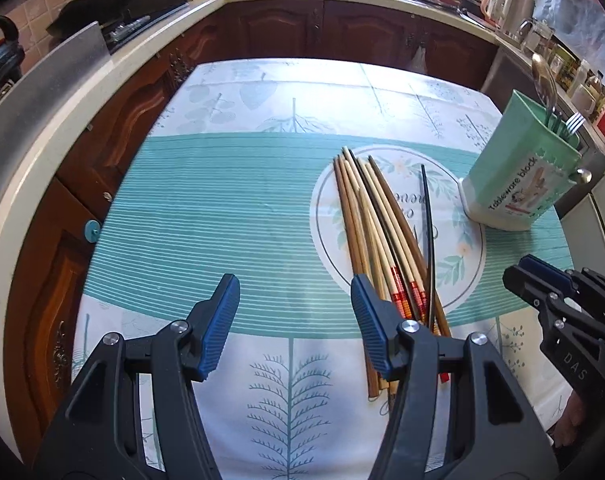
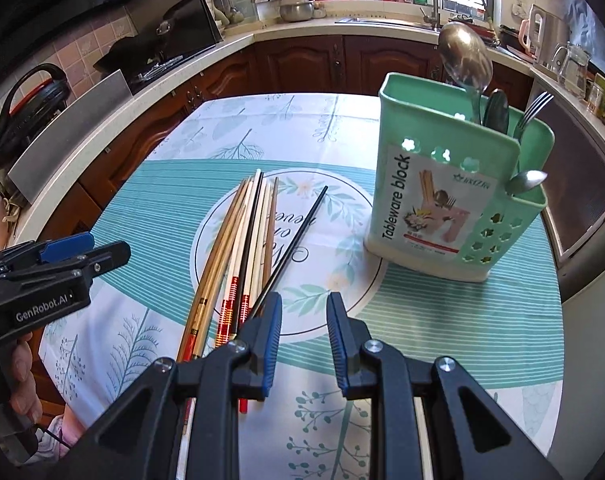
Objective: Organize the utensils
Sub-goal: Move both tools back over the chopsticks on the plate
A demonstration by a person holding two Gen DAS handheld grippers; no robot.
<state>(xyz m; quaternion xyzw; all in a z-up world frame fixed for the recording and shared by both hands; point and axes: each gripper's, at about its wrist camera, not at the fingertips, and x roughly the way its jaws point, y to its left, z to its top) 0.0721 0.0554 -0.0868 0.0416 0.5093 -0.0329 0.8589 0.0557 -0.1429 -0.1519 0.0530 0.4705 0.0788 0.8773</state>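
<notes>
A loose bundle of chopsticks (image 2: 242, 248) lies on the bench (image 1: 206, 208), on a patterned cloth, fanned out over a round printed motif. One thin black chopstick (image 2: 298, 240) lies slightly apart on the side nearer the green holder (image 2: 442, 184), which stands upright just beyond them with spoons and a fork (image 2: 532, 110) already in it.

The left hand-held gripper (image 1: 294, 320) hangs over the cloth with its jaws well apart and nothing between them; its right finger sits just beside the painted ends of the sticks. The right hand-held gripper (image 2: 304, 336) has its jaws narrowly apart, also empty, just beside the black stick's near end.

The sticks look light, stiff and smooth, so they will likely roll or slide against one another. Gripping several across the thick painted ends, or near mid-length for balance, seems the safest bet.

The nearest ends of the chopsticks are covered by the gripper fingers in both views, so an exact count is hard. The holder's inner compartments cannot be seen.
</notes>
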